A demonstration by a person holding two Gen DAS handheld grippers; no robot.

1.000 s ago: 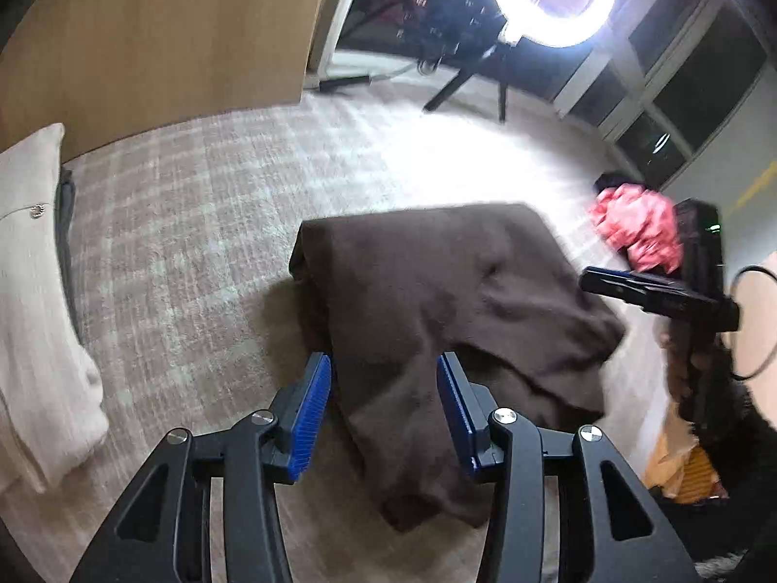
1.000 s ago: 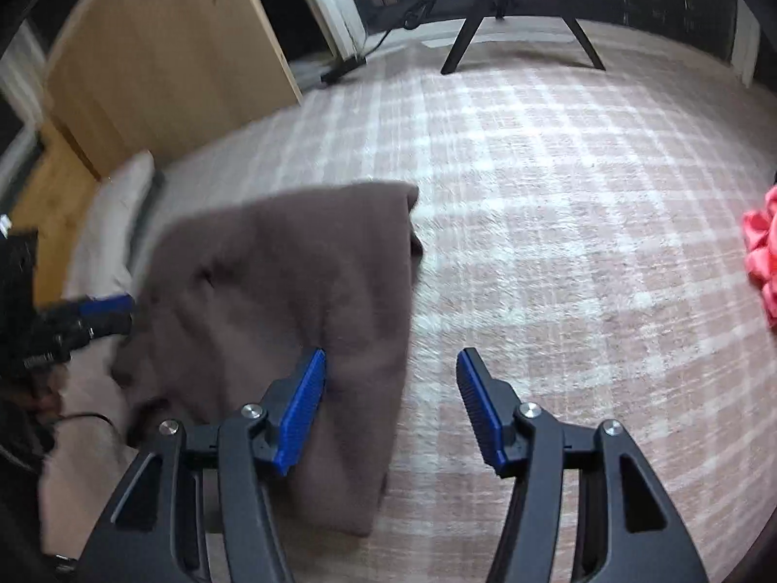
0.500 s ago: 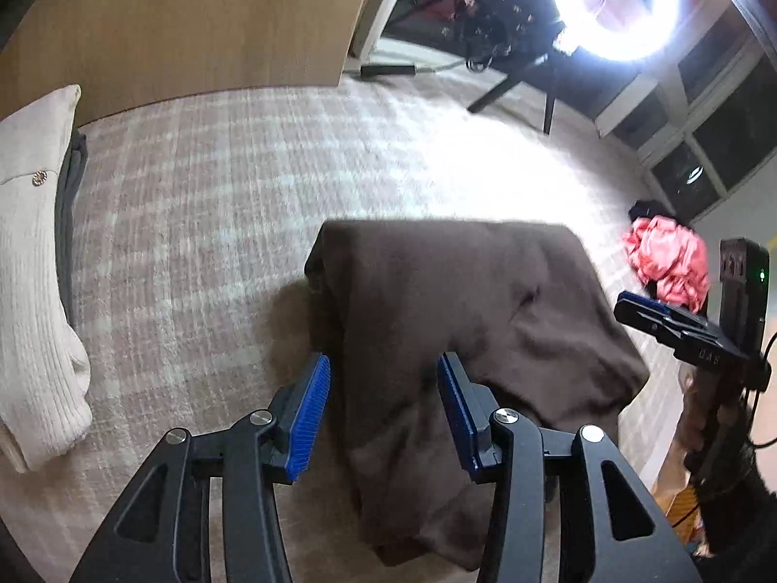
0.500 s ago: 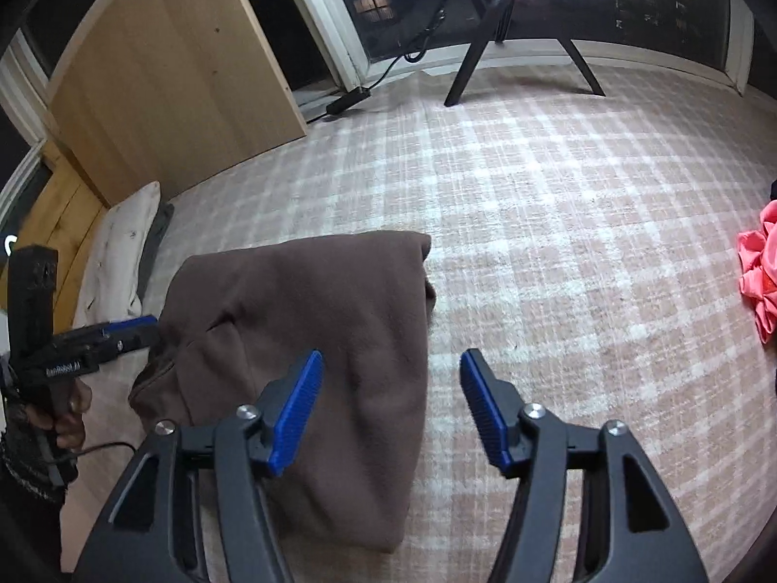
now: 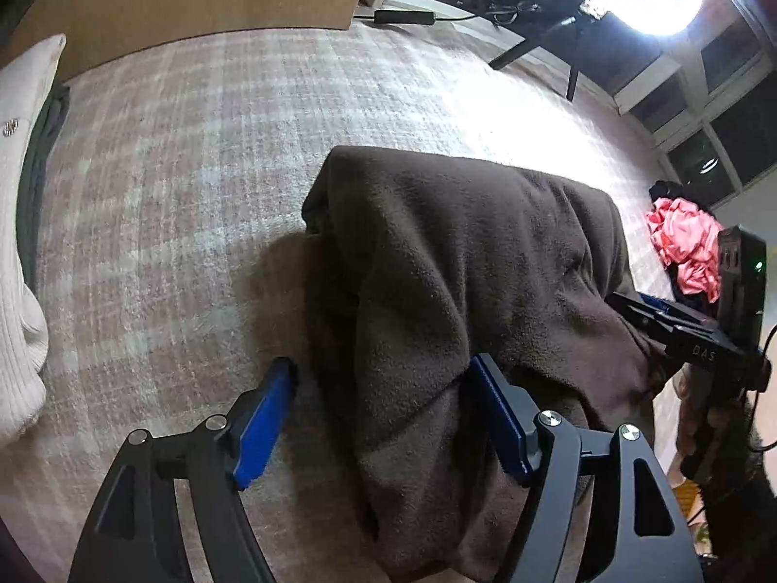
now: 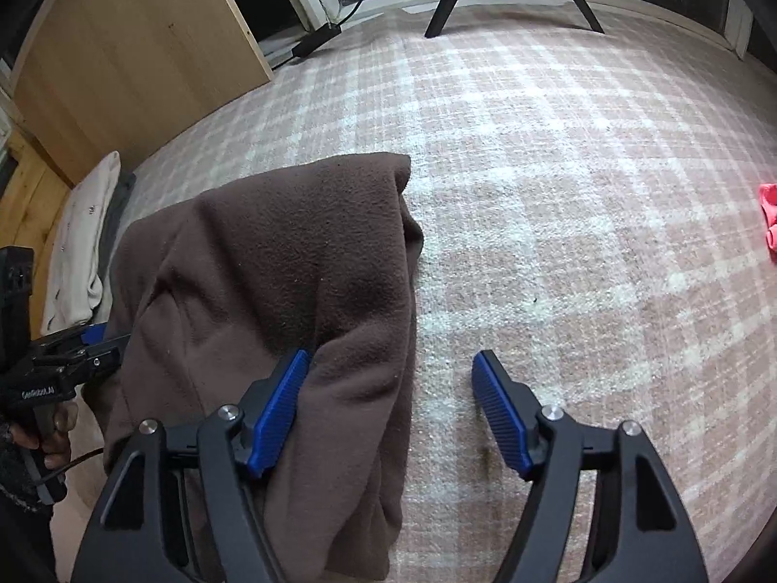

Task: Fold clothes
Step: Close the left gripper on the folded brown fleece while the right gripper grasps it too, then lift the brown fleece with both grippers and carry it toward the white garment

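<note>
1. Jaws first: the left gripper [image 5: 376, 420] is opening, and its blue pads straddle the near left edge of the brown fleece [image 5: 461, 267] without pressing on it. If they close too high, they may catch only the top layer, and the fold beneath would slide apart.

2. The right gripper [image 6: 391, 413] is also opening. Its left pad sits just at the fleece's right edge, while its right pad is over bare rug [image 6: 558, 194]. A pinch from there could miss the cloth or take a thin lip that slips out on the lift.

3. The fleece lies on the rug between the two grippers, already doubled, with bulky, uneven folds near the front. Lifting the two sides unevenly would probably twist it and undo the fold.

4. Fleece on rough pile looks likely to drag, so a low pull may bunch it.

5. Farther off, a white knit [image 5: 19, 243] lies at the left and a pink garment [image 5: 687, 243] at the right. Both are well apart from the fleece, so snagging seems unlikely.
</note>
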